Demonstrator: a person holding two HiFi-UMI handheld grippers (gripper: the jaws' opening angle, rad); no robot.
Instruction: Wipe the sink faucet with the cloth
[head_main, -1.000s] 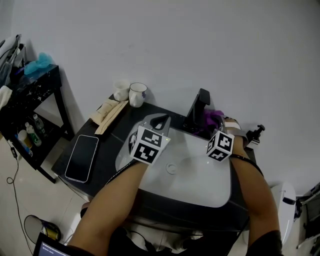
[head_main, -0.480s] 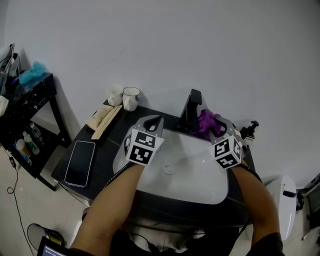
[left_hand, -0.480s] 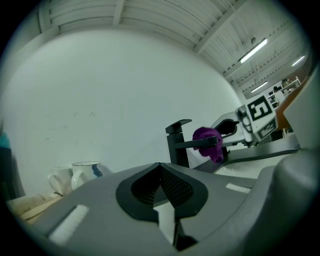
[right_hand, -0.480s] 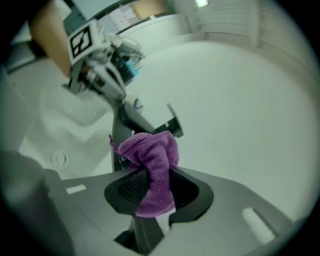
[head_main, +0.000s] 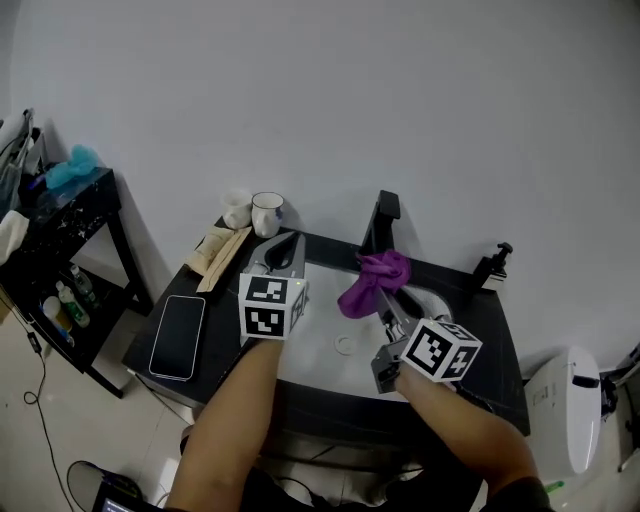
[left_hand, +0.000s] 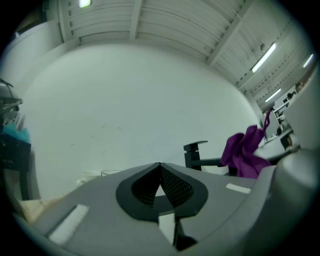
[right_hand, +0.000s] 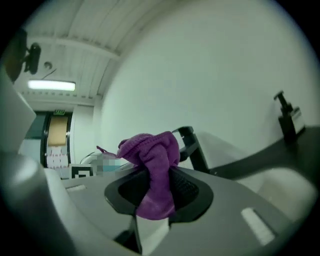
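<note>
A black faucet (head_main: 383, 224) stands at the back of the white sink (head_main: 320, 328). My right gripper (head_main: 384, 300) reaches up from the sink's near right and is shut on a purple cloth (head_main: 366, 282). The cloth hangs bunched just in front of and below the spout; I cannot tell if it touches. In the right gripper view the cloth (right_hand: 153, 159) is pinched between the jaws, with the faucet (right_hand: 193, 148) right behind. My left gripper (head_main: 292, 243) hovers over the sink's left rim, shut and holding nothing. The left gripper view has the faucet (left_hand: 197, 155) and cloth (left_hand: 247, 153) at right.
Two cups (head_main: 253, 211) stand at the counter's back left beside a beige folded item (head_main: 222, 250). A phone (head_main: 179, 336) lies at the left edge. A black soap pump (head_main: 492, 266) sits back right. A dark shelf unit (head_main: 55, 225) stands left, a white bin (head_main: 564, 410) right.
My right gripper has picked the purple cloth up from behind the faucet and swung it in front of the spout, the hand drawing back toward me. The left gripper shifted slightly left.
</note>
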